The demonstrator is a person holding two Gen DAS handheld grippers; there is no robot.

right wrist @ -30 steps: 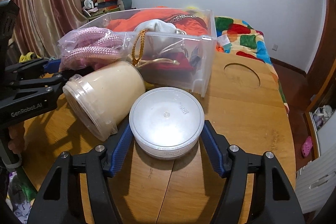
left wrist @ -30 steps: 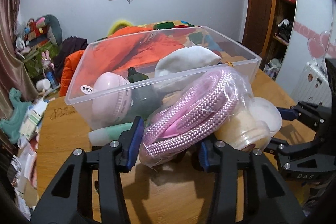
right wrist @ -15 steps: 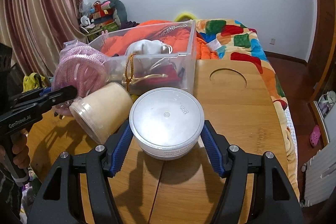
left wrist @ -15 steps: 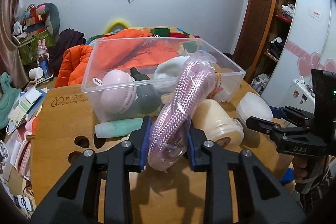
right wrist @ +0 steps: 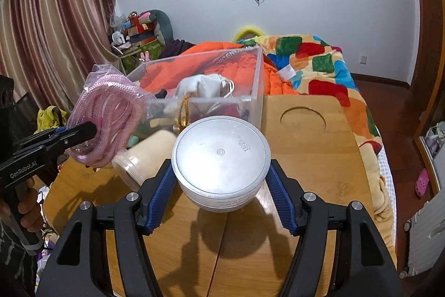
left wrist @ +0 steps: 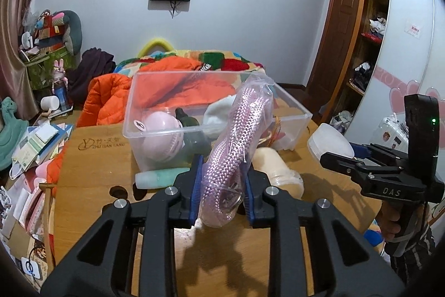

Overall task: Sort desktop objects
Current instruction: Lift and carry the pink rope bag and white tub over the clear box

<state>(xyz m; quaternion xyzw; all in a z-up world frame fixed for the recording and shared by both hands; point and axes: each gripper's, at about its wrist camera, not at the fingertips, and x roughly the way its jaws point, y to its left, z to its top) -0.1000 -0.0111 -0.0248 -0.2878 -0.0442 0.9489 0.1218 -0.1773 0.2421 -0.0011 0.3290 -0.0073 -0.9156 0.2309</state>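
My left gripper (left wrist: 222,185) is shut on a clear bag of pink braided rope (left wrist: 236,146), which stands on edge between the blue pads, lifted in front of the clear plastic bin (left wrist: 294,113). In the right wrist view the same left gripper (right wrist: 83,130) holds the rope bag (right wrist: 111,113) to the left of the bin (right wrist: 258,74). My right gripper (right wrist: 219,185) is shut on a round white lidded tub (right wrist: 221,157), raised above the wooden table (right wrist: 306,157) with its shadow below. The tub (left wrist: 329,141) also shows at the right of the left wrist view.
A cream jar (left wrist: 278,169) lies on its side by the bin, and a pale green tube (left wrist: 158,177) lies at the bin's front. The bin holds a pink round item, a dark bottle and white cloth. The tabletop has a round hole (right wrist: 303,121). A bed lies beyond.
The left jaws closed in on the rope bag, which turned from flat to edge-on and rose. The right gripper lifted the white tub off the table.
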